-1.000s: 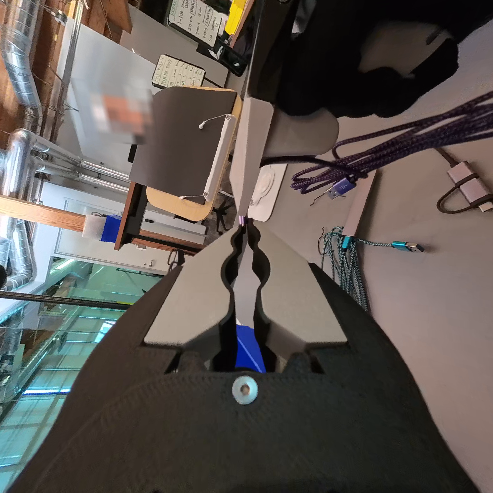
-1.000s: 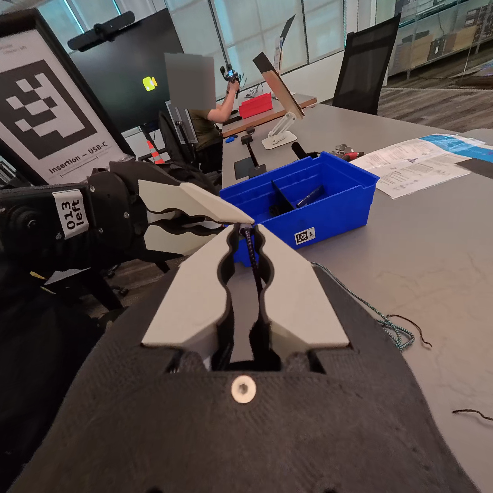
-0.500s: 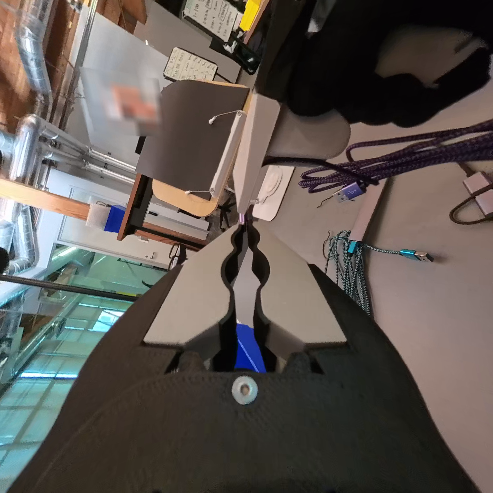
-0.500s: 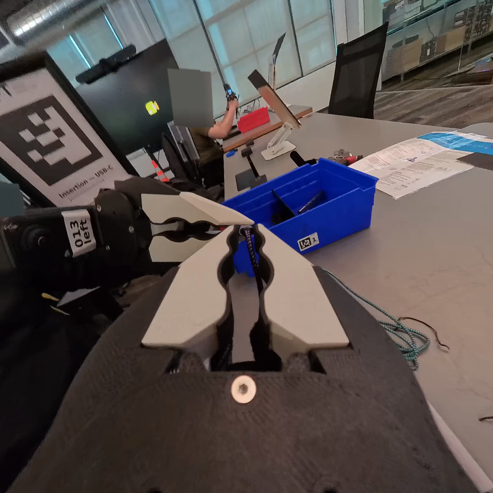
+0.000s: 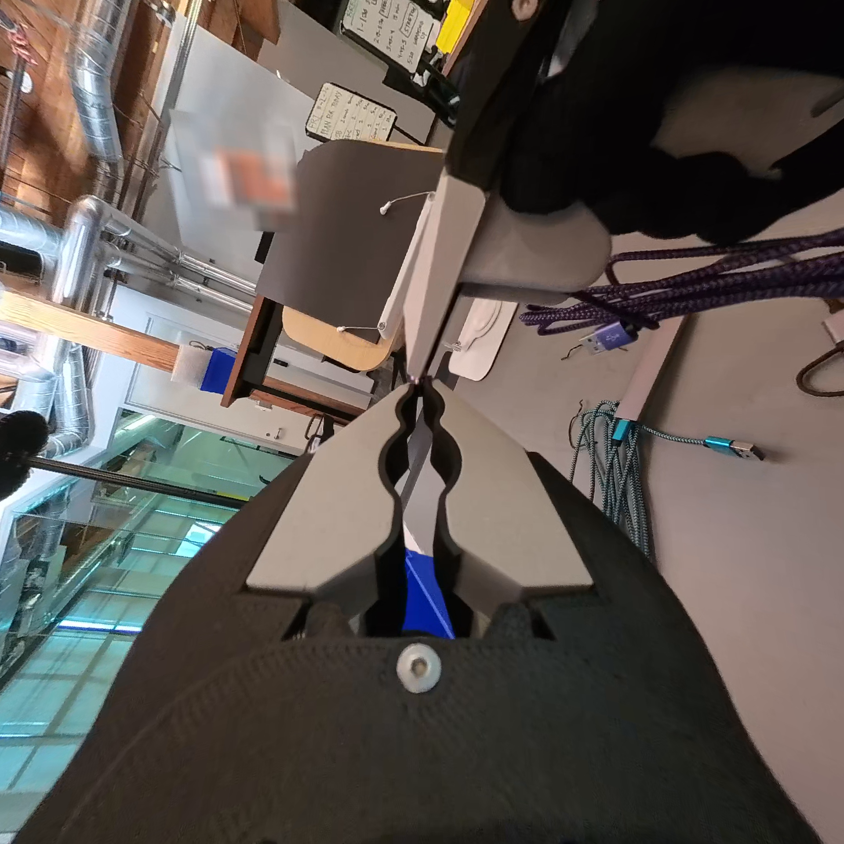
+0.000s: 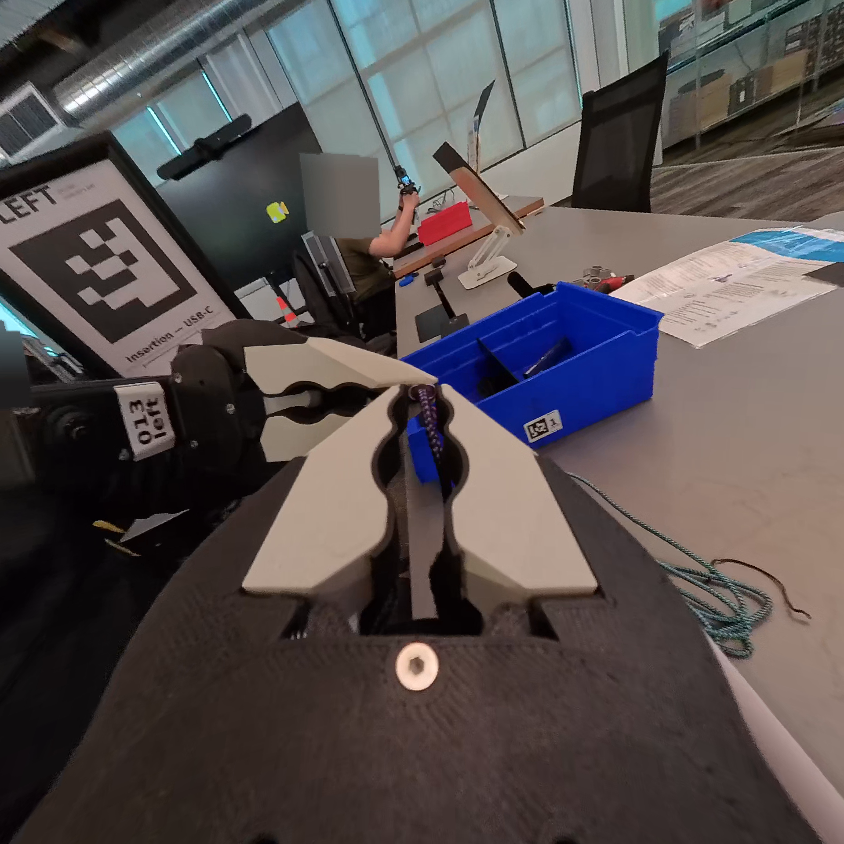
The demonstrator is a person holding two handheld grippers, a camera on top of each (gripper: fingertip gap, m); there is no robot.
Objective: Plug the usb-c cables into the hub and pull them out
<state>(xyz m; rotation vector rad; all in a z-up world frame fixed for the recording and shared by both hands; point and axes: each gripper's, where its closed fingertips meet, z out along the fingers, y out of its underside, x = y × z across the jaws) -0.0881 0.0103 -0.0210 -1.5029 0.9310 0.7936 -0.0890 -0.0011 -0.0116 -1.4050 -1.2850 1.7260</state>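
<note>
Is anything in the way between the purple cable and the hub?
Nothing visible blocks it. The purple braided cable sits pinched in the right hand-held gripper, and the slim grey hub lies in plain view.

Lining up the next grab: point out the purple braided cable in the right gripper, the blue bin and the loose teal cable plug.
purple braided cable (image 6: 430, 422): right wrist view, braid between the fingers.
blue bin (image 6: 593, 388): right wrist view, front wall.
teal cable plug (image 5: 730, 446): left wrist view, teal shell.

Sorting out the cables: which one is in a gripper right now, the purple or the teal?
The purple cable: its braided end is pinched at the right gripper tips. The teal cable lies loose on the table.
</note>
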